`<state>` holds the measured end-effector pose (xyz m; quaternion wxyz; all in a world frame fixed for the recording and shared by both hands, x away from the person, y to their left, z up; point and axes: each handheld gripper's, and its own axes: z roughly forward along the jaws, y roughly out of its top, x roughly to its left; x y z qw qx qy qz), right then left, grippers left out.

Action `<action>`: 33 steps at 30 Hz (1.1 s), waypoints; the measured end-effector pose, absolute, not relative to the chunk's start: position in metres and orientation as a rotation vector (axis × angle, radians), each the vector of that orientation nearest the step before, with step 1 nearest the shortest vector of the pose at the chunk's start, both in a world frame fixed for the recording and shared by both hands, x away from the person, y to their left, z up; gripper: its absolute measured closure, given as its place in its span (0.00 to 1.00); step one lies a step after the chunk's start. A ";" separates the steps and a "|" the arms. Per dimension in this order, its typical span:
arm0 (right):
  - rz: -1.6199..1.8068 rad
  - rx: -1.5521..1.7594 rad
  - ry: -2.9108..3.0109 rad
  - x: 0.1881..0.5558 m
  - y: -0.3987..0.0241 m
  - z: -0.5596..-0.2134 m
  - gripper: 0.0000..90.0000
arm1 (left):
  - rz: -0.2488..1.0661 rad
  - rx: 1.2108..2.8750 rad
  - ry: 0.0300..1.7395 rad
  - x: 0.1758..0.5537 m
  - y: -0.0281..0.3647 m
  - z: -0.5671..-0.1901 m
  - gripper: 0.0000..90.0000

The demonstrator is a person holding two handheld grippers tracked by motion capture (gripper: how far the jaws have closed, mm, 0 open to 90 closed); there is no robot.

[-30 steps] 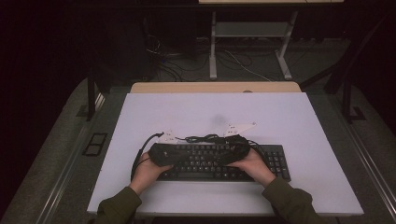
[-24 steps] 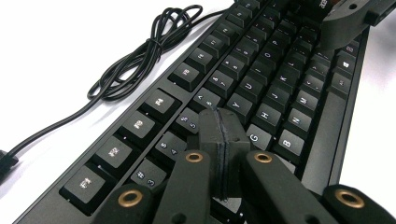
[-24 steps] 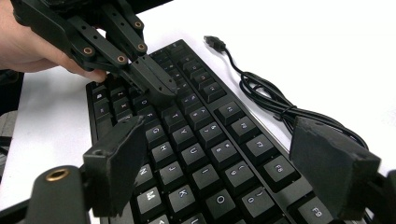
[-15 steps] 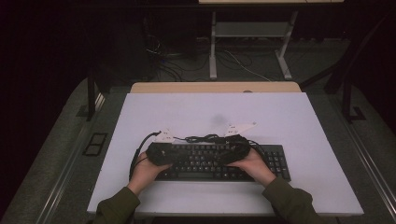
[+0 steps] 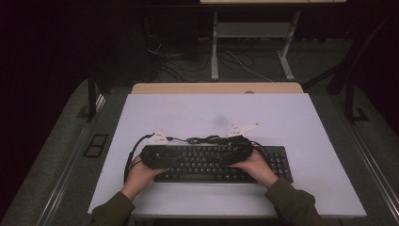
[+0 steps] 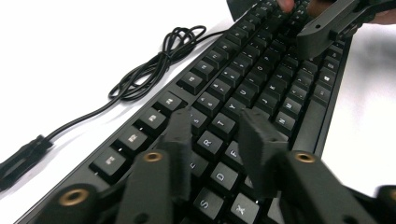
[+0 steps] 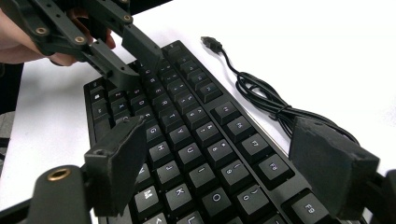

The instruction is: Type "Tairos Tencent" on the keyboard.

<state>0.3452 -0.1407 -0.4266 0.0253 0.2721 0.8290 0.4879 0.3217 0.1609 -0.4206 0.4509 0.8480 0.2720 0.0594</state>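
A black full-size keyboard (image 5: 221, 162) with dark plastic keys is seen lying flat on the white counter (image 5: 282, 122), near the person's edge, its black cable (image 6: 154, 70) coiled just beyond its far side. It is judged that work on the keys is under way, with no key visibly removed or altered, so most seems left to do. The left gripper (image 6: 217, 140) is held low over the left letter keys; its jaws have just been opening and stand partly spread, with nothing pinched between them. The right gripper (image 7: 229, 163) is poised above the right letter and function keys, its jaws spread wide and empty. The keyboard lies directly beneath both pairs of jaws.
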 end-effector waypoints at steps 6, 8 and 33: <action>1.510 0.842 2.562 0.346 -0.142 -0.426 0.21 | 0.168 2.084 0.673 0.319 0.165 -0.421 0.44; 1.511 0.839 2.562 0.346 -0.142 -0.426 0.21 | 0.185 2.080 0.683 0.319 0.166 -0.421 0.35; 1.404 0.797 2.658 0.344 -0.143 -0.429 0.77 | 0.201 2.058 0.725 0.320 0.168 -0.422 0.23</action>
